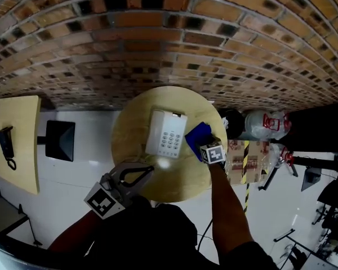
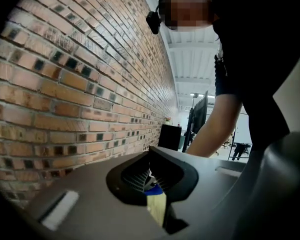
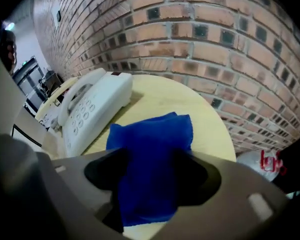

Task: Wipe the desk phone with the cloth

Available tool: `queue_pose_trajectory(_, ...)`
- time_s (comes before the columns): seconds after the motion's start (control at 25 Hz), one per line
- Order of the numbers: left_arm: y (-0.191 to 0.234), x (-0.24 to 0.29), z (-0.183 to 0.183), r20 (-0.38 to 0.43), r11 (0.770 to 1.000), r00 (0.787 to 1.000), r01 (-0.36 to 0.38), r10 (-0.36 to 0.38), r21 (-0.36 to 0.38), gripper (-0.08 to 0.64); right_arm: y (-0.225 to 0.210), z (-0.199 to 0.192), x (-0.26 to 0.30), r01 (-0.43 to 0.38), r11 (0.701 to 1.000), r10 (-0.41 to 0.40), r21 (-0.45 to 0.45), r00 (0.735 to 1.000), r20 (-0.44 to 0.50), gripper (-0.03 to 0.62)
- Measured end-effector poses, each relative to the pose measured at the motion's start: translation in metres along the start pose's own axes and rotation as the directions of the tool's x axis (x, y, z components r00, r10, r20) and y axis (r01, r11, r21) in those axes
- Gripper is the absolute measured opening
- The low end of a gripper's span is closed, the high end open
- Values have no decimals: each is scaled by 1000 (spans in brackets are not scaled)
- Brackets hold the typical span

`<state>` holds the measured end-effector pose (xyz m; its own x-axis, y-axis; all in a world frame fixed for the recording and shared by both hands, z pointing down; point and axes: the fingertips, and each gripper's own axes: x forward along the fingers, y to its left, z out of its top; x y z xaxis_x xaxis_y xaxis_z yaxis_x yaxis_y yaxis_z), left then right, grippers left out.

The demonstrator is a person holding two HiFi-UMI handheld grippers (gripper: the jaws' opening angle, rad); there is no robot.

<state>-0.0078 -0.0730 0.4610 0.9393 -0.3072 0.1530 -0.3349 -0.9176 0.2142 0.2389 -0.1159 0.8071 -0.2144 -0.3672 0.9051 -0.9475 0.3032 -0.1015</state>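
A white desk phone lies on the round wooden table, handset on its left side; it also shows in the right gripper view. Just right of the phone is a folded blue cloth, resting near the table's right edge. My right gripper is at the cloth's near end. In its own view the cloth fills the gap between the jaws of that gripper, which look shut on it. My left gripper hovers over the table's near left edge, jaws together and empty.
A brick wall rises behind the table. A cardboard box and a water jug sit on the floor at the right. To the left stand a second table with a black handset and a black screen.
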Motion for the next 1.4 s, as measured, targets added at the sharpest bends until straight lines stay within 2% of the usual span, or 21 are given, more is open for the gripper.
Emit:
queue_pose_trajectory(0.08, 5, -3, -3, -3, 1000, 1000, -7, 7, 5, -12, 1, 2, 1, 20, 1000, -20, -20, 1000, -20, 294)
queue_pose_trajectory(0.12, 6, -4, -4, -7, 1000, 1000, -2, 2, 16, -12, 5, 1, 1, 22, 999, -23, -34, 999, -34, 247)
queue_pose_trajectory(0.16, 6, -3, -4, -8, 999, 1000, 10, -10, 41, -12, 9, -1, 1, 20, 999, -23, -50, 998, -51, 162)
queue_pose_trajectory(0.2, 6, -2, -4, -8, 998, 1000, 21, -21, 57, -12, 14, -4, 2, 17, 998, -20, -58, 998, -64, 108)
queue_pose_trajectory(0.24, 5, 0, -4, -8, 999, 1000, 23, -23, 42, -12, 18, -4, 2, 13, 998, -17, -59, 998, -65, 90)
queue_pose_trajectory(0.36, 3, 6, 3, 27, 1000, 999, 19, -19, -19, -12, 29, 24, -15, 15, 998, -13, -63, 999, 41, 86)
queue_pose_trajectory(0.48, -1, 9, 10, 52, 999, 998, 39, -40, 28, -12, 48, 82, -42, -7, 994, 28, -108, 980, 197, 84)
queue_pose_trajectory(0.56, -2, 8, 10, 54, 1000, 998, 25, -25, -11, -12, 63, 123, -53, -31, 987, 71, -159, 964, 258, 84)
queue_pose_trajectory(0.64, -5, 7, 12, 60, 999, 998, 29, -30, 21, -12, 79, 156, -51, -53, 975, 112, -217, 957, 268, 84)
queue_pose_trajectory(0.68, -6, 6, 13, 60, 998, 998, 33, -36, 45, -12, 84, 166, -45, -58, 968, 122, -244, 959, 254, 84)
queue_pose_trajectory(0.72, -6, 5, 12, 57, 999, 998, 29, -31, 37, -12, 89, 172, -36, -63, 962, 127, -267, 965, 230, 84)
queue_pose_trajectory(0.8, -4, 0, 9, 52, 1000, 999, 10, -10, -6, -12, 102, 168, -16, -86, 948, 142, -308, 976, 166, 84)
queue_pose_trajectory(0.92, 0, -7, 8, 53, 1000, 999, -6, 5, 9, -12, 140, 136, -4, -137, 906, 188, -401, 978, 92, 84)
queue_pose_trajectory(1.0, 3, -9, 7, 56, 1000, 998, -22, 23, -16, -12, 172, 101, -10, -174, 863, 220, -475, 975, 43, 84)
queue_pose_trajectory(1.08, 4, -8, 8, 61, 1000, 998, -13, 11, 25, -12, 203, 54, -16, -231, 821, 255, -522, 967, -26, 84)
queue_pose_trajectory(1.16, 4, -5, 10, 71, 999, 997, -5, 1, 49, -12, 225, 7, -19, -283, 799, 285, -531, 955, -81, 84)
queue_pose_trajectory(1.24, 3, -4, 12, 85, 999, 996, -5, 1, 44, -12, 234, -16, -26, -307, 805, 305, -507, 948, -90, 84)
queue_pose_trajectory(1.28, 3, -3, 12, 87, 1000, 996, -11, 9, 21, -12, 233, -12, -31, -304, 818, 313, -488, 947, -66, 84)
queue_pose_trajectory(1.4, 6, -5, 13, 83, 999, 996, -28, 30, -26, -12, 216, 45, -45, -261, 864, 325, -430, 943, 79, 84)
